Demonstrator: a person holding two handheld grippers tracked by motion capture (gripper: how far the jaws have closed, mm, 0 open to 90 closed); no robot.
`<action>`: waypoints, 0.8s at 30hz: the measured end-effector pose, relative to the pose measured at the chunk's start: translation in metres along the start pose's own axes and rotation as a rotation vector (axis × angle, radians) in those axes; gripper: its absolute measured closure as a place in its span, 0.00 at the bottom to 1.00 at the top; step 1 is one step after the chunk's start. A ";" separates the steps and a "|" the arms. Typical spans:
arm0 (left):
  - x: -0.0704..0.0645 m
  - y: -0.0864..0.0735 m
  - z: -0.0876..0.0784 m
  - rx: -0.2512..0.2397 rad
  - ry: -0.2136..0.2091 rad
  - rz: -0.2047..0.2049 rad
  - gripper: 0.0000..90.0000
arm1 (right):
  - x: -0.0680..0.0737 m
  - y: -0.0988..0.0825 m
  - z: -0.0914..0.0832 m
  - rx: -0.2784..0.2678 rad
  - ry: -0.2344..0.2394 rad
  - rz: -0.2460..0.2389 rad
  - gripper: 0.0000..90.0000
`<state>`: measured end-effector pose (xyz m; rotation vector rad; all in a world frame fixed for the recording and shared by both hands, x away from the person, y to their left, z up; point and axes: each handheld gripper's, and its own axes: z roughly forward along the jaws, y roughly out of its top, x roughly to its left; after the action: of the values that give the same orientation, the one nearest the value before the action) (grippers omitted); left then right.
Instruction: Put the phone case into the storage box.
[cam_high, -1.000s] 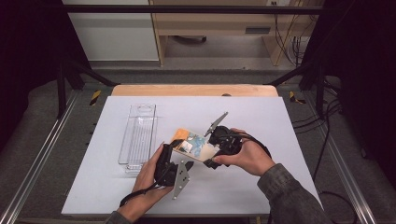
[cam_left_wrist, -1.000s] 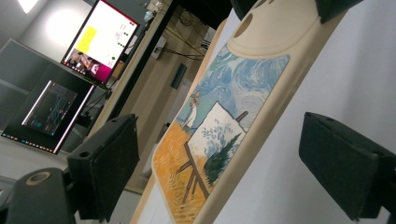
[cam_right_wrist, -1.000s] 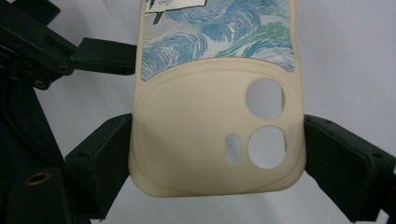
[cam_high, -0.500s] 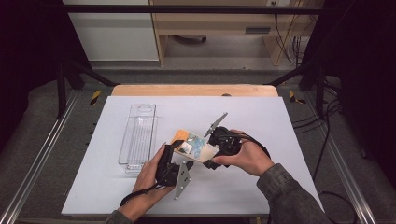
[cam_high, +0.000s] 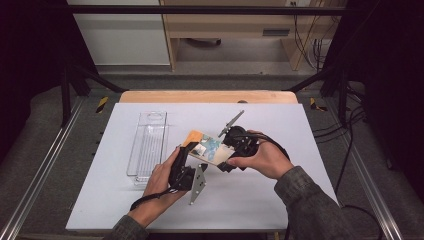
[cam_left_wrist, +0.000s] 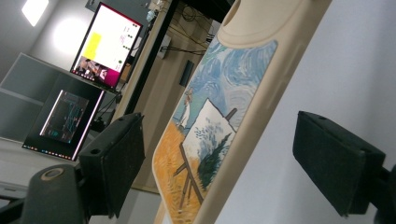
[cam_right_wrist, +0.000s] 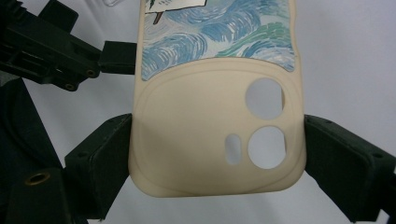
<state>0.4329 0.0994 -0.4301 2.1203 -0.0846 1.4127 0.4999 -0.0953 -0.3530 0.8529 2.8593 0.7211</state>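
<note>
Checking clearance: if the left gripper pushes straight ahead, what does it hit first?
The phone case, probably: its lower end already sits between the left gripper fingers, which have just been closing, not yet pressing. Depth unclear.

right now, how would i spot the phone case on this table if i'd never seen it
On the white table, look near the middle, where the two hands meet. The phone case hangs between the grippers, right of the clear tray. It is cream with a painted blue sky and orange field; the tray is see-through.
</note>
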 end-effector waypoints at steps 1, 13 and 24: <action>0.001 0.001 0.001 -0.001 0.004 0.006 0.20 | -0.001 0.001 -0.001 -0.002 -0.001 0.002 0.14; 0.008 0.007 0.006 -0.020 0.028 0.042 0.30 | -0.006 0.011 -0.011 -0.006 -0.004 0.002 0.14; 0.006 0.011 0.006 -0.038 0.040 0.066 0.44 | -0.005 0.014 -0.011 0.004 0.002 0.007 0.14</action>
<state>0.4361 0.0888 -0.4216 2.0752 -0.1660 1.4791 0.5091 -0.0927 -0.3370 0.8628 2.8620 0.7183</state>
